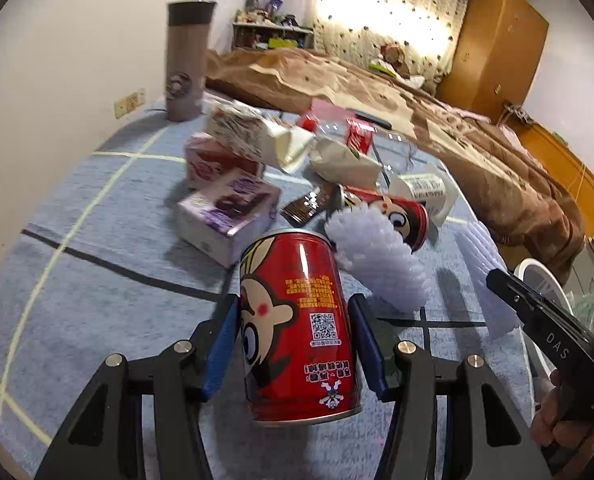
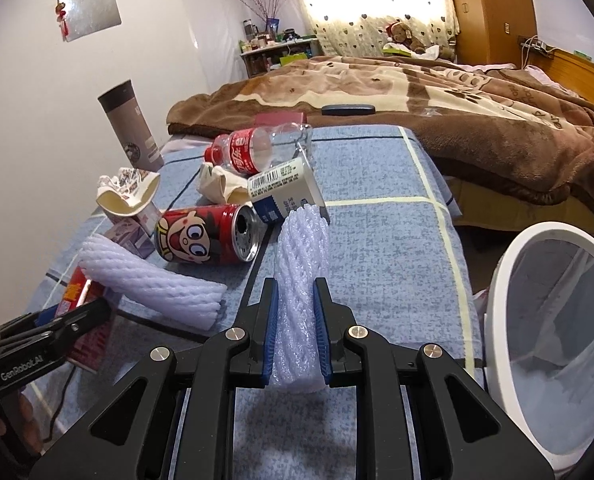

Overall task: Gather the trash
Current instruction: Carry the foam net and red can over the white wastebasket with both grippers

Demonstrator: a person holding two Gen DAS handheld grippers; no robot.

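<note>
Red can (image 1: 297, 332) sits right between the blue pads of the left gripper (image 1: 293, 344). The pads look like they press on both its sides, and the can seems lifted a little off the blue cloth (image 1: 77, 280). So this gripper is clenched on the can.

Over on the other side, the right gripper (image 2: 295, 334) squeezes a white foam net (image 2: 303, 292). The net is squashed thin between the pads and sticks out ahead of them.

Ahead of both grippers lies more trash: a second can (image 2: 205, 236) on its side, another foam net (image 2: 153, 276), a milk box (image 2: 285, 192), a plastic bottle (image 2: 249, 152) and some paper boxes (image 1: 225, 216). A tall cup (image 1: 187, 60) stands far ahead by the wall.

A white bin (image 2: 553, 320) with a clear bag waits just to the right of the right gripper.

The step now seems to be carrying both things to the bin. To do it well, keep both grips tight. Bring the foam net over the bin's mouth first, since it is closer. Then swing the can across, lifted clear of the other trash, and let go only when it is above the bag.
</note>
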